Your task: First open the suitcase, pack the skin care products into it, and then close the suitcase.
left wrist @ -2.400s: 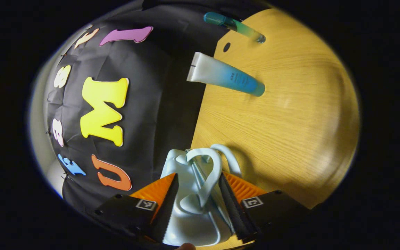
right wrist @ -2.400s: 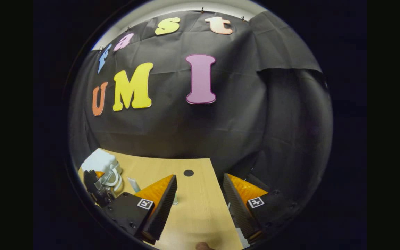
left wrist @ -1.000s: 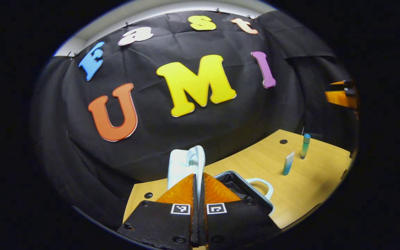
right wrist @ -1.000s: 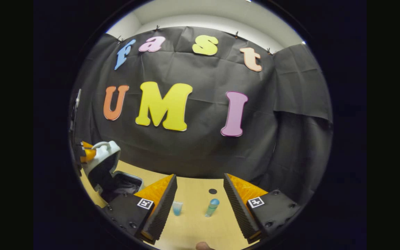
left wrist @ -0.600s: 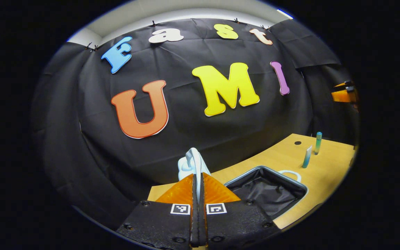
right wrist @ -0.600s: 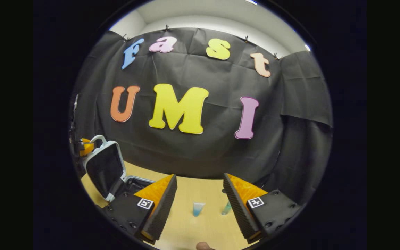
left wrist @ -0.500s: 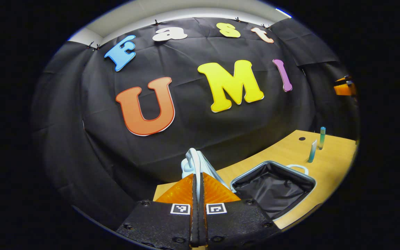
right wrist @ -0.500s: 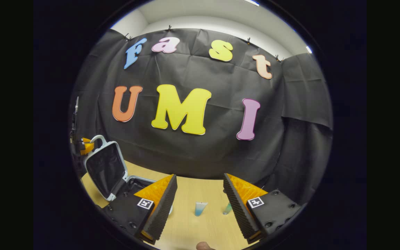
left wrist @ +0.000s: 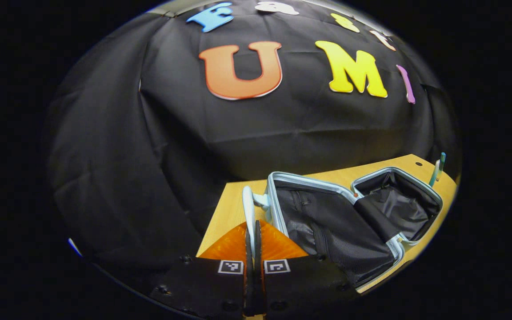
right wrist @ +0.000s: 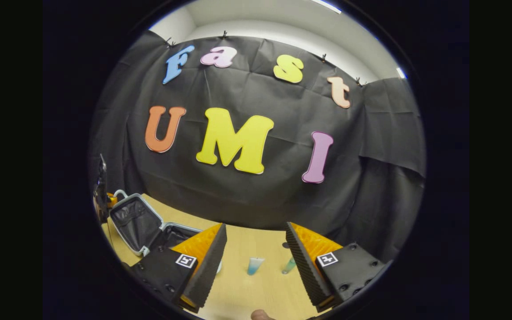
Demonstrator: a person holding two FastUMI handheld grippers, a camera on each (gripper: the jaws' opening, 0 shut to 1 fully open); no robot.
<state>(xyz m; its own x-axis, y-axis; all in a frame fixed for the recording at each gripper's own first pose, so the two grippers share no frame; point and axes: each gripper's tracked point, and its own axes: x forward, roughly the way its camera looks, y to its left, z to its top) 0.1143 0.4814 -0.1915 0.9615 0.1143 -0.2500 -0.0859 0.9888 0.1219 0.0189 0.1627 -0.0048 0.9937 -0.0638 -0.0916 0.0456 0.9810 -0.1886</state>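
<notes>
The pale blue suitcase lies open on the wooden table. Its lid (left wrist: 327,222), lined in black, leans far back, and the black-lined base (left wrist: 398,200) sits beyond it. My left gripper (left wrist: 252,226) is shut on the lid's pale handle (left wrist: 248,202). A white-to-blue tube (right wrist: 254,265) and a slim green-blue bottle (right wrist: 289,265) stand on the table just ahead of my right gripper (right wrist: 255,231), which hangs open and holds nothing. In the right gripper view the suitcase (right wrist: 134,222) is at the far left, with the left gripper (right wrist: 107,200) at its lid handle.
The table (right wrist: 247,293) ends at the black cloth wall behind. A small dark hole (left wrist: 417,164) marks the tabletop near the tube and bottle (left wrist: 437,171). Bare wood (left wrist: 225,209) shows left of the lid.
The left gripper has swung the lid from upright back and down towards the table, so the suitcase gapes wider. The right gripper has barely moved and stays open.
</notes>
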